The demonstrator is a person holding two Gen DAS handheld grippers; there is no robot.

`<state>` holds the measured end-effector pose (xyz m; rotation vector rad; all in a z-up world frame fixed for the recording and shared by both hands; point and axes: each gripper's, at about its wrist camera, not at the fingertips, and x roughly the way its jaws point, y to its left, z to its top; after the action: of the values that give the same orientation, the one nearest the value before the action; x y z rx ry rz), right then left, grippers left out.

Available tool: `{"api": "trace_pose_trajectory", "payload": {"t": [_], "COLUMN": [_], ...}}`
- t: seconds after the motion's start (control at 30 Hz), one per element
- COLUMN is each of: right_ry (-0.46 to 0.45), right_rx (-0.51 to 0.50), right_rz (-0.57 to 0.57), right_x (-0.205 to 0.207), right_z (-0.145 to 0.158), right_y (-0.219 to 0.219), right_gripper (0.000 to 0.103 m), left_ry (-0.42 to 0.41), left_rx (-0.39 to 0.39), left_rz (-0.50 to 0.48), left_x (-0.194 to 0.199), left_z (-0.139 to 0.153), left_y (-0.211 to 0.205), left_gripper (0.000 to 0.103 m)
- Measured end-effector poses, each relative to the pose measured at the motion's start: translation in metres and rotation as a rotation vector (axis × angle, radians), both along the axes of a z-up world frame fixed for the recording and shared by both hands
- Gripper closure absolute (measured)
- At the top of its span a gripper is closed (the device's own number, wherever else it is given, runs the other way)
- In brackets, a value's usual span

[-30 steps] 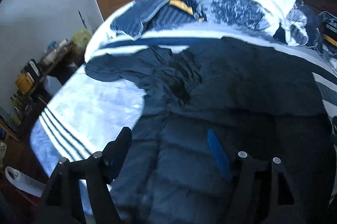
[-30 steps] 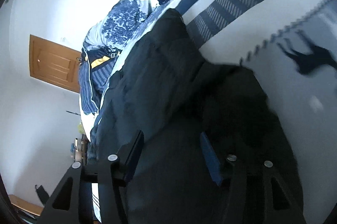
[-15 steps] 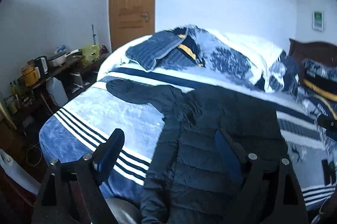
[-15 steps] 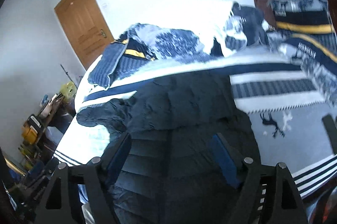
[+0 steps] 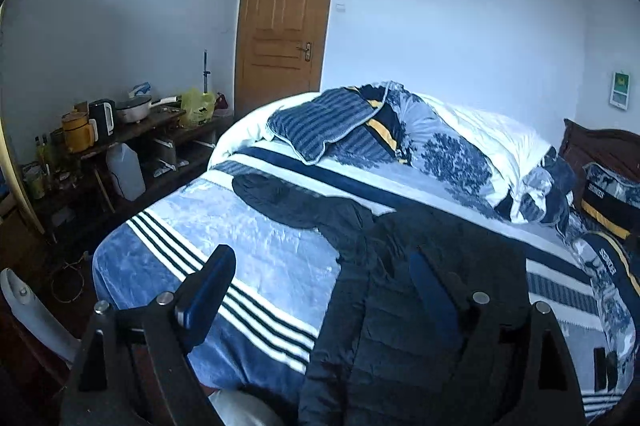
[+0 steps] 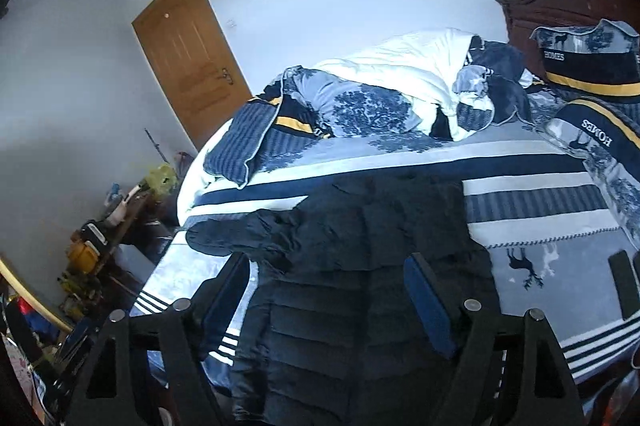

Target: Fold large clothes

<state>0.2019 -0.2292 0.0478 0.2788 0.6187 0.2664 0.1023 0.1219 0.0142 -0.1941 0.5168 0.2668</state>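
Big striped bed (image 5: pixel 248 238) under a dark puffy jacket (image 5: pixel 420 290), lying flat, one sleeve out sideways. Above it, left gripper (image 5: pixel 316 290) and right gripper (image 6: pixel 328 286), jaws just opened wide, holding nothing.

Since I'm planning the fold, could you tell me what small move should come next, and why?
Probably bring the left hand-held gripper down to the sleeve that sprawls out sideways, to fold it onto the dark puffer jacket. Both hand-held grippers hang open and empty above the bed, and the right hand-held gripper is farther from that sleeve.
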Motion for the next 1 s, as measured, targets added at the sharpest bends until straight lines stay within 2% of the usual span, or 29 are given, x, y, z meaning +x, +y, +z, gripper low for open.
{"api": "trace_pose_trajectory", "payload": {"t": [0.13, 0.2, 0.3, 0.37, 0.53, 0.7, 0.77, 0.87, 0.93, 1.0], "right_ry": [-0.001, 0.002, 0.017, 0.040, 0.100, 0.166, 0.188, 0.206, 0.233, 0.251], "right_rx": [-0.026, -0.031, -0.027, -0.037, -0.111, -0.172, -0.207, -0.282, -0.311, -0.338], "right_rz": [0.039, 0.062, 0.116, 0.156, 0.289, 0.415, 0.469, 0.531, 0.572, 0.617], "right_x": [0.016, 0.027, 0.053, 0.073, 0.130, 0.197, 0.227, 0.268, 0.295, 0.321], "right_z": [-0.009, -0.017, -0.034, -0.045, -0.070, -0.089, -0.096, -0.107, -0.118, -0.133], "right_y": [0.014, 0.024, 0.046, 0.065, 0.122, 0.180, 0.210, 0.258, 0.292, 0.330], "right_gripper": [0.021, 0.021, 0.021, 0.021, 0.021, 0.021, 0.021, 0.021, 0.021, 0.021], "left_ry": [0.017, 0.043, 0.089, 0.135, 0.199, 0.199, 0.194, 0.187, 0.187, 0.231], "left_rx": [0.015, -0.014, -0.083, -0.144, -0.286, -0.434, -0.465, -0.443, -0.384, -0.335], "left_rz": [0.003, 0.010, 0.050, 0.113, 0.185, 0.322, 0.359, 0.399, 0.442, 0.503], "left_x": [0.028, 0.047, 0.075, 0.100, 0.162, 0.221, 0.244, 0.268, 0.272, 0.273], "left_z": [-0.008, -0.021, -0.046, -0.071, -0.126, -0.170, -0.182, -0.195, -0.211, -0.226], "left_y": [0.009, 0.020, 0.039, 0.056, 0.092, 0.136, 0.155, 0.178, 0.192, 0.204], "left_gripper": [0.014, 0.014, 0.014, 0.014, 0.014, 0.014, 0.014, 0.014, 0.014, 0.014]}}
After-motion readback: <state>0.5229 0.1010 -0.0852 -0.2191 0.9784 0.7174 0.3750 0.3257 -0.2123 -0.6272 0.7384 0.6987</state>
